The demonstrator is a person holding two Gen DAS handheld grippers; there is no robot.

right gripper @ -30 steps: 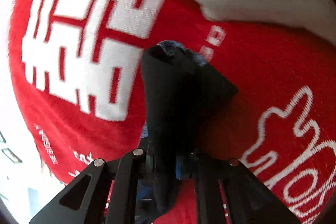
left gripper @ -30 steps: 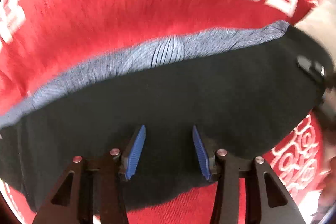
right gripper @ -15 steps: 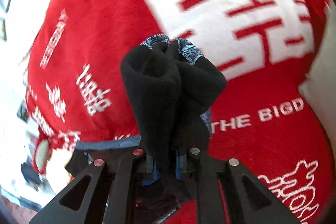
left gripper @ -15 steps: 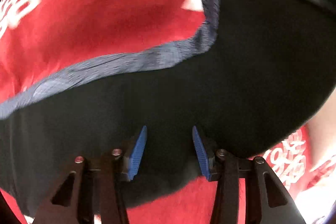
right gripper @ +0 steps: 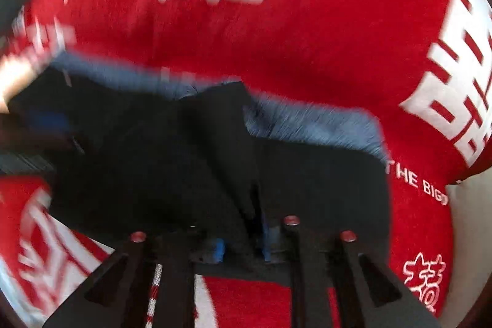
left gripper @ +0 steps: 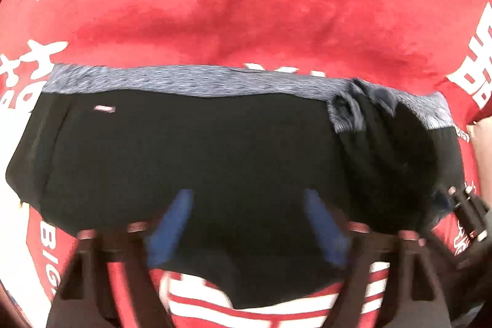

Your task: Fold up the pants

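The black pants with a grey-blue waistband lie spread on a red blanket. My left gripper is open, its blue pads just above the black fabric near its front edge. My right gripper is shut on a bunched fold of the pants, held low over the garment. The right gripper also shows at the right edge of the left wrist view. The waistband runs across the right wrist view, blurred.
The red blanket with white characters covers the whole surface under the pants. It also fills the right wrist view. A pale surface shows beyond the blanket's right edge.
The right gripper has carried its bunched fold down from above the blanket onto the spread pants. The left view swung so the waistband now runs level across it. Both views are motion-blurred.
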